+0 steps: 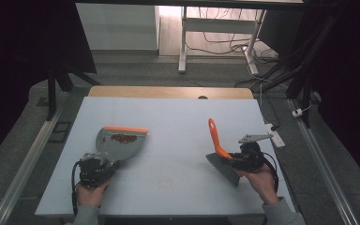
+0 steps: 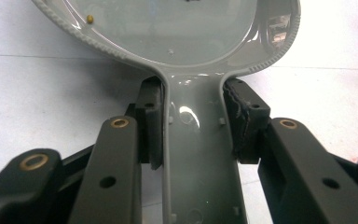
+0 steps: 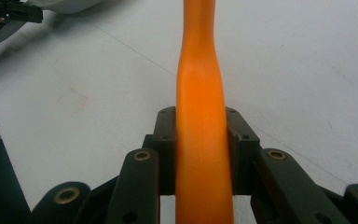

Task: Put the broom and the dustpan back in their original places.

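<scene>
The grey dustpan [image 1: 121, 140] is clamped by its handle in the left gripper [image 1: 95, 169] and kept flat on the table [image 1: 178, 117], retaining what appears to be red debris [image 1: 123, 138]. The orange-handled brush [image 1: 219, 151] is clenched in the right gripper [image 1: 242, 158], bristles down, ready for sweeping.
</scene>
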{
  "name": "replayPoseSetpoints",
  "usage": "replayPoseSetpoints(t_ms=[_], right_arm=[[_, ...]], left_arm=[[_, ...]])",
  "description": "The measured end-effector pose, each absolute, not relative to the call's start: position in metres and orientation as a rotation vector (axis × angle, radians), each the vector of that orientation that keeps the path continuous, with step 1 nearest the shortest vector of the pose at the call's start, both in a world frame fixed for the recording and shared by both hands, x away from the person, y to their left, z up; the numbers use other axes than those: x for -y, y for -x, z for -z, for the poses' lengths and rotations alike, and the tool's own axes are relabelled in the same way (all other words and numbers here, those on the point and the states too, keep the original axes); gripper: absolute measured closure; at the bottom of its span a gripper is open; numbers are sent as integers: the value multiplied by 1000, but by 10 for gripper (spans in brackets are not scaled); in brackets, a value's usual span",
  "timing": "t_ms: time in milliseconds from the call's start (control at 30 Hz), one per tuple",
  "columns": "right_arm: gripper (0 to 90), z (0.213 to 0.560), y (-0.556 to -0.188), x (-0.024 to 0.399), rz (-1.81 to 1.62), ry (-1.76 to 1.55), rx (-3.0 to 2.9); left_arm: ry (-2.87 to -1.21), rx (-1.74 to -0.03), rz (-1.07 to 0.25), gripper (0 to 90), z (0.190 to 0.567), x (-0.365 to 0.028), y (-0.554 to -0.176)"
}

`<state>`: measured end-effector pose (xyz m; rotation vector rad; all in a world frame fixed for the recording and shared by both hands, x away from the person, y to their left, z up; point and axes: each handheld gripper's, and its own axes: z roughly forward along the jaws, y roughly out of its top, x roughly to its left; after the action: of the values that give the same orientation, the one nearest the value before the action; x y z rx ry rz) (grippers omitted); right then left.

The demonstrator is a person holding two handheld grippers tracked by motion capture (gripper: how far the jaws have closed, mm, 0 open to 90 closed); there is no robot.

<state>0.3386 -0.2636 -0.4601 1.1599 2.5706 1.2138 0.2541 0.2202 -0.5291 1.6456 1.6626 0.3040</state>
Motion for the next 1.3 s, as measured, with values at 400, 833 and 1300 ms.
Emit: replayPoseSetpoints(t_ms=[400,833,1300], right_arm=[[705,481,-359,275,-1177,-1271,-2564],[618,487,-373,279,-1026,-1229,-2513],[491,501,-387,285,-924,-1302,-2527]], left_arm=[[-1649,-1688,-318,611,533,-219,-258],[-1655,-1706,-303,610,536,-218,-259],[-1666,-1709,-307,602,536,-216,-260]])
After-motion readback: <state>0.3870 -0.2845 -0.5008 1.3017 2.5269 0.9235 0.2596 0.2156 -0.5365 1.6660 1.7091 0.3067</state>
